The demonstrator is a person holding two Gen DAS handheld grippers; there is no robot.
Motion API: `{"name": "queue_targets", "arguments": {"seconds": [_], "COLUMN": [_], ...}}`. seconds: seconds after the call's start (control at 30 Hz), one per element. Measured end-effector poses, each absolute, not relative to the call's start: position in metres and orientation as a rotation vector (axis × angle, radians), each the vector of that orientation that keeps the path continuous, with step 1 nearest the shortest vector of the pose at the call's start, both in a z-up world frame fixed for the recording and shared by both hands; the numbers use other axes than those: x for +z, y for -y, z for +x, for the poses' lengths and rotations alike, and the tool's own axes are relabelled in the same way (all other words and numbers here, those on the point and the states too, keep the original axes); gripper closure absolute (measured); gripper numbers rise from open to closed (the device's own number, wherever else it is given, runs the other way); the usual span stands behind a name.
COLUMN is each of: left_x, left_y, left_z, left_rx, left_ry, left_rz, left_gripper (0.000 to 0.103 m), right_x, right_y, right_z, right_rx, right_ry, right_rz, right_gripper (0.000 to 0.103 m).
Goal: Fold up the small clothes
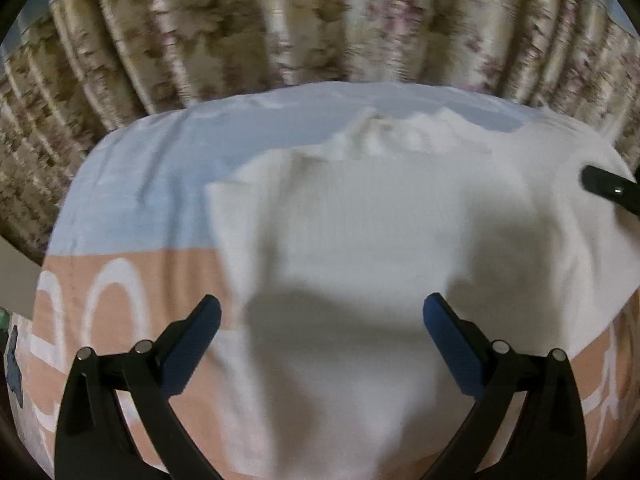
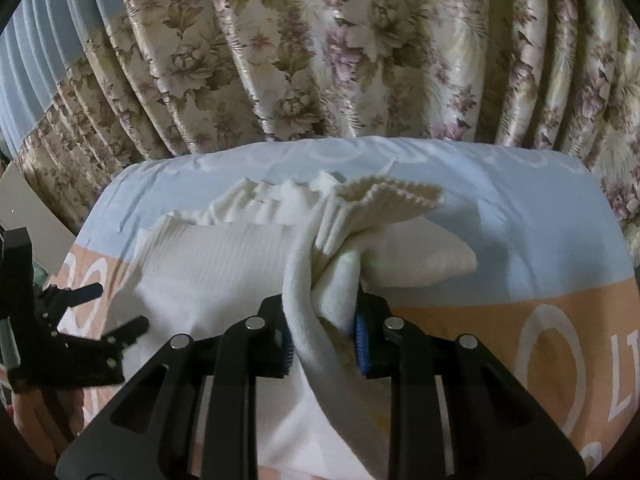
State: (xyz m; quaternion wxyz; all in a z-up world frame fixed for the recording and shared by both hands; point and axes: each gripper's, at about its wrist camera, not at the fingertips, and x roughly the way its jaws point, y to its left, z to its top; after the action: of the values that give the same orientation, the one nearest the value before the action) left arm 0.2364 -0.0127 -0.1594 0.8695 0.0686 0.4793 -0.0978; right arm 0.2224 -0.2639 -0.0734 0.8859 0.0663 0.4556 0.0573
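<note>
A small white ribbed garment (image 1: 380, 208) lies spread on a bed sheet with a light blue band and a peach band. My left gripper (image 1: 322, 312) hovers over the garment's near part, open, with nothing between its blue pads. In the right wrist view the garment (image 2: 208, 256) lies flat at the left, and a bunched fold of it with a ribbed cuff (image 2: 392, 196) rises to the right. My right gripper (image 2: 322, 320) is shut on that bunched fold. The left gripper (image 2: 116, 312) shows open at the left edge. The right gripper's finger (image 1: 608, 184) shows at the right edge.
The bed sheet (image 2: 520, 216) has white ring and letter prints on the peach band (image 2: 500, 320). A floral curtain (image 2: 320, 48) hangs right behind the bed's far edge. A pale board (image 2: 36, 216) stands at the far left.
</note>
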Motion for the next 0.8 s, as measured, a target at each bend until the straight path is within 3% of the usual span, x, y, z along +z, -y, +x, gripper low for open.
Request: {"name": "queue_targets", "arguments": {"seconds": [0.4, 0.8], "left_x": [-0.16, -0.172], "left_y": [-0.08, -0.145], "left_z": [0.244, 0.231], "left_rx": [-0.15, -0.04], "left_ry": [-0.987, -1.005], "left_rz": [0.091, 0.018], "left_gripper": [0.001, 0.001], "right_x": [-0.066, -0.123], "right_y": [0.146, 0.058], "right_z": [0.251, 0.255], "right_rx": [0.226, 0.352], "right_ry": [-0.954, -1.057], "right_rz": [0.129, 0.024], "right_gripper": [0.082, 0.079]}}
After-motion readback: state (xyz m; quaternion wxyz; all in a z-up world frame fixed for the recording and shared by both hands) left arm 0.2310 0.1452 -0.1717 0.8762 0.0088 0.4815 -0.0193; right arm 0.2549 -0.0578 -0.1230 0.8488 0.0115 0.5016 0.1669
